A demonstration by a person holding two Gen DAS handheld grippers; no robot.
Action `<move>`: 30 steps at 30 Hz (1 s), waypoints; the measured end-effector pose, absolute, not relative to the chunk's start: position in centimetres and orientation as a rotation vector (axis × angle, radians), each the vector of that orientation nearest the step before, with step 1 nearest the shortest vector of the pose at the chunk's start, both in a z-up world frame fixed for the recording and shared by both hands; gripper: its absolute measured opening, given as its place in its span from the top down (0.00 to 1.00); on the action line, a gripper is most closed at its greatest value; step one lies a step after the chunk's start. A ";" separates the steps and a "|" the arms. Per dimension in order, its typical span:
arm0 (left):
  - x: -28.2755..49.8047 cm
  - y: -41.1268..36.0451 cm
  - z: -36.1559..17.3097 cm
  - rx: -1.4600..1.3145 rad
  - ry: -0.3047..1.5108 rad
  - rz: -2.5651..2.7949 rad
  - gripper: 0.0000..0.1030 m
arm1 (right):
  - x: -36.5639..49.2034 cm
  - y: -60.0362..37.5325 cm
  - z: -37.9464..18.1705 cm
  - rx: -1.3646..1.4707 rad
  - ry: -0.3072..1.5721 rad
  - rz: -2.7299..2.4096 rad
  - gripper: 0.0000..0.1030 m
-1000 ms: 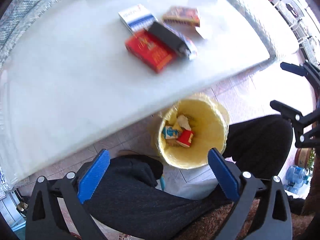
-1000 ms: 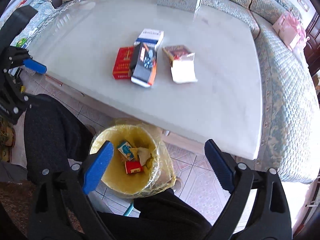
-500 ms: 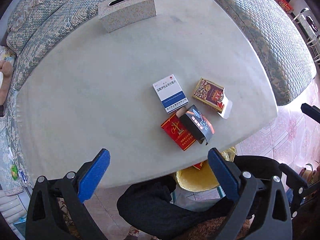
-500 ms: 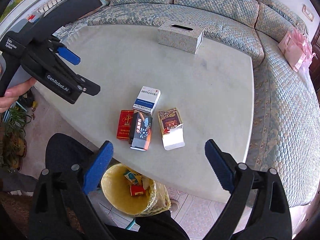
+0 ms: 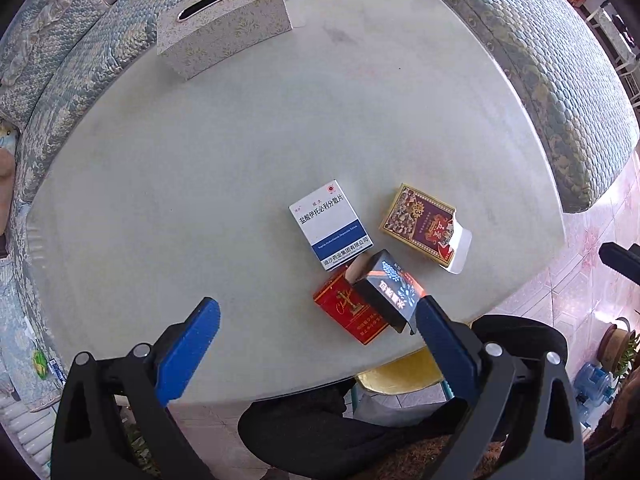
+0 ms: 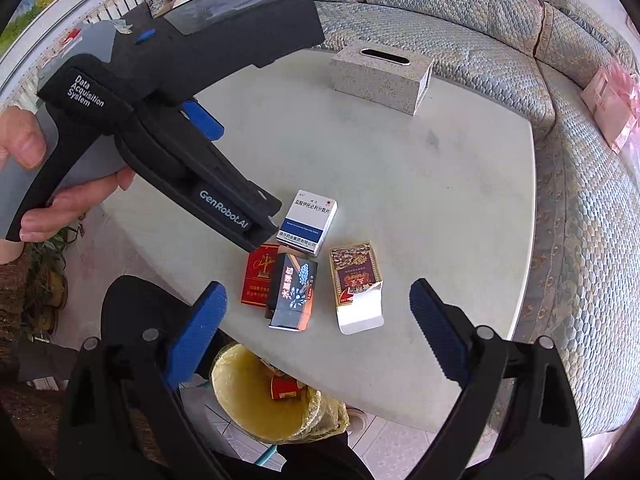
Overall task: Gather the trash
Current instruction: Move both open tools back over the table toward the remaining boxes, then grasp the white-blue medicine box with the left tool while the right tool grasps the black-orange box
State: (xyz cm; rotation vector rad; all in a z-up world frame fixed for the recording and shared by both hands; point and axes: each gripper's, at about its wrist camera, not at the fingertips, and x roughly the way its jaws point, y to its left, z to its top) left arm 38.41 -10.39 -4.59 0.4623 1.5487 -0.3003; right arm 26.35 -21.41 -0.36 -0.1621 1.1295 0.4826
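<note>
Pale marble-look table [image 5: 200,168], round-edged, with a quilted blue-green sofa [image 6: 480,12] curving round its far side.

Items on the table:
- Tissue box [image 5: 224,20], patterned cream, slot on top, near the far edge by the sofa.
- White-and-blue medicine box [image 5: 330,224], lying flat, printed face up.
- Red cigarette pack [image 5: 348,308], flat, just on the near side of the medicine box and near the table edge.
- Black pack [image 6: 294,290] with blue-white print, lying partly on top of the red pack, one end open.
- Brown-and-gold pack [image 5: 418,218], flat, just beside the medicine box towards the right gripper's side, its white flap [image 6: 360,312] torn open and pointing at the near edge.

The four packs form one cluster near the table's near edge, well apart from the tissue box.

Below the table edge: bin [image 6: 260,400] lined with a yellow bag, standing on tiled floor between the person's dark-clad knees; a red pack [image 6: 285,388] lies inside it.

Tools:
- Left gripper [image 5: 316,344], blue-padded fingers spread wide, nothing between them, hovering over the near part of the table; its right finger overlaps the black pack in the left wrist view. A hand [image 6: 28,160] holds its handle.
- Right gripper [image 6: 318,330], fingers likewise spread wide and empty, above the cluster and the bin.
</note>
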 end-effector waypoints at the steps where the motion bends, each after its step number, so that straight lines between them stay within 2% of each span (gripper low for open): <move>1: 38.6 -10.5 -5.1 0.463 1.556 -0.303 0.07 | 26.5 -21.4 -0.7 -0.160 1.136 0.488 0.12; 30: 42.4 -9.7 -18.9 0.400 1.732 -0.282 0.07 | 29.5 -17.6 -14.0 -0.090 1.373 0.623 0.12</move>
